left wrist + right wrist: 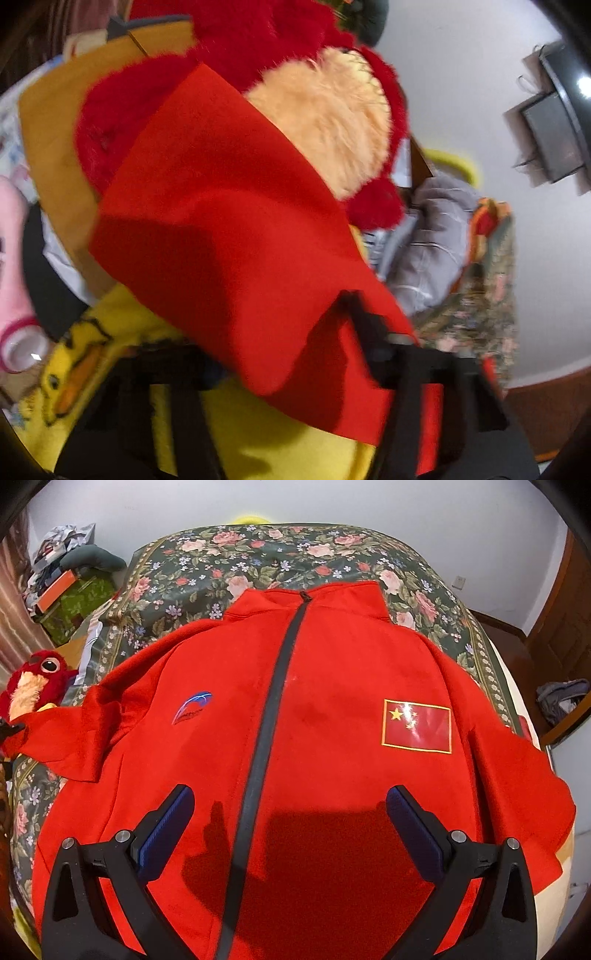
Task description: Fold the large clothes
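Observation:
A large red zip-up jacket [325, 720] lies front up on the floral bedspread [229, 565], with a dark zipper [273, 686] down the middle, a flag patch [416, 726] and a blue logo [192, 707]. My right gripper [290, 812] is open and empty, hovering over the jacket's lower front, its fingers either side of the zipper. In the left wrist view, my left gripper [295, 362] is shut on the jacket's red sleeve [229, 236] and holds it lifted; the cloth hides the fingertips. The left gripper also shows at the far left edge of the right wrist view [11, 729], holding the sleeve end.
A red plush toy [280, 74] with a cream belly sits beside the bed, also in the right wrist view [31, 686]. A yellow duck-print blanket [110, 369], grey clothing [428, 236], a pink bottle [14, 295] and cluttered boxes [66, 587] lie around. A wooden door [561, 627] stands at right.

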Available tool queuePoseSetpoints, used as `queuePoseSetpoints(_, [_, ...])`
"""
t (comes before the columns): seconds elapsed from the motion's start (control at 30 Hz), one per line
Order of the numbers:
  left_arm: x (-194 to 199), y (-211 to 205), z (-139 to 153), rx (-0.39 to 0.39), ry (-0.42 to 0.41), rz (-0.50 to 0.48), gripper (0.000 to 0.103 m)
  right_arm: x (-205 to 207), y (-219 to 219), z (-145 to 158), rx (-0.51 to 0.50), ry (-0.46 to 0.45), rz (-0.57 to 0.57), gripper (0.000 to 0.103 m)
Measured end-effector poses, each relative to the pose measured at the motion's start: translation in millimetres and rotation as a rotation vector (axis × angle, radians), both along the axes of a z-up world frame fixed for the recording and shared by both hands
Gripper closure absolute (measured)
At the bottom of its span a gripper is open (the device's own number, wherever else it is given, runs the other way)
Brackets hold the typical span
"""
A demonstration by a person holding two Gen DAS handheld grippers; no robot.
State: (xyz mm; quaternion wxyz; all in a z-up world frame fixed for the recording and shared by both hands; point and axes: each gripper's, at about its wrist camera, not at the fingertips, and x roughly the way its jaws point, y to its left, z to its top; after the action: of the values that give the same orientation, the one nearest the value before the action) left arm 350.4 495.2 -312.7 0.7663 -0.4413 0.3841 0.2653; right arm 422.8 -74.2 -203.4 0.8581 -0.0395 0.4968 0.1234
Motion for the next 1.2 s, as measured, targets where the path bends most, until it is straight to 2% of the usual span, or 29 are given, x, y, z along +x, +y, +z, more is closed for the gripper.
queuePoseSetpoints(0.1, [6.5, -8.8, 12.4, 0.085, 0.072, -0.058, 0.094, -1.5, -7.1, 5.4, -0.022, -0.015, -0.006, 0.000])
queuePoseSetpoints(0.2, [10.7, -24.0, 43.9, 0.215, 0.090, -0.102, 0.101, -3.5, -20.3, 15.6, -0.059, -0.047, -0.016, 0.000])
queuePoseSetpoints(0.27, [14.6, -38.3, 74.9, 0.303, 0.064, -0.127, 0.101, -3.7, -29.5, 20.0, -0.083, -0.062, -0.026, 0.000])
queuePoseSetpoints(0.4, [17.4, -69.3, 139.3, 0.429, -0.027, -0.174, 0.101, -0.3, -51.6, 23.7, -0.144, -0.075, -0.049, 0.000])
queuePoseSetpoints(0.57, [34.3, -134.2, 218.6, 0.563, -0.161, -0.278, 0.101, 13.8, -87.3, 7.9, -0.236, -0.041, -0.082, 0.000])
queuePoseSetpoints(0.73, [50.9, -209.8, 270.5, 0.627, -0.273, -0.380, 0.101, 25.2, -134.5, -16.5, -0.274, 0.035, -0.143, 0.000])
queuePoseSetpoints(0.87, [71.6, -277.6, 297.5, 0.618, -0.362, -0.487, 0.101, 25.4, -180.0, -25.1, -0.311, 0.048, -0.221, 0.000])
queuePoseSetpoints(1.07, [105.0, -387.5, 310.1, 0.689, -0.425, -0.665, 0.101, 17.2, -259.6, -23.2, -0.221, 0.074, -0.390, 0.000])
queuePoseSetpoints(1.2, [124.6, -448.3, 295.4, 0.662, -0.427, -0.780, 0.101, 7.9, -280.5, -18.3, -0.163, 0.080, -0.426, 0.001])
